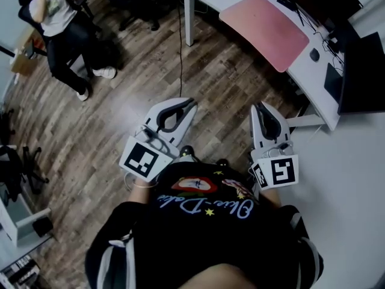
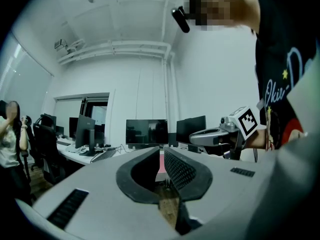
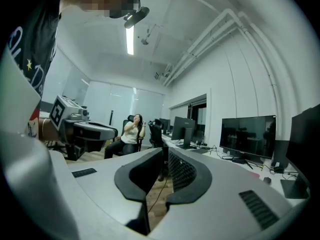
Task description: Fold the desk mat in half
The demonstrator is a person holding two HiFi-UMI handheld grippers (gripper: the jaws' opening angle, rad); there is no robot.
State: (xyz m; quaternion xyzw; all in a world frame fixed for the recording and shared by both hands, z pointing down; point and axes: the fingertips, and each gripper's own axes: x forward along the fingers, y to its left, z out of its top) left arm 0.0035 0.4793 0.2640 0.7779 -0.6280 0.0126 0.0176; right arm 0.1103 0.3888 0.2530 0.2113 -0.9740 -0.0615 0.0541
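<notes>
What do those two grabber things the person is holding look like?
Both are rounded, light grey plastic shells. The left gripper and the right gripper each carry a white cube printed with black square markers. Their fingers are lined with black pads, and one pad has a bumpy grid texture. The person wears a black T-shirt with a colourful print.

Right gripper (image 3: 165, 153): fingers (image 3: 185, 173) closed tip to tip, nothing gripped. Left gripper (image 3: 111, 132) at 9 o'clock, marker cube on top. Seated person (image 3: 131, 133) beyond the tips, 11 o'clock. Monitors (image 3: 248, 136) on the counter (image 3: 235, 165) at 3 o'clock. Ceiling light (image 3: 130, 40) at 12 o'clock.
</notes>
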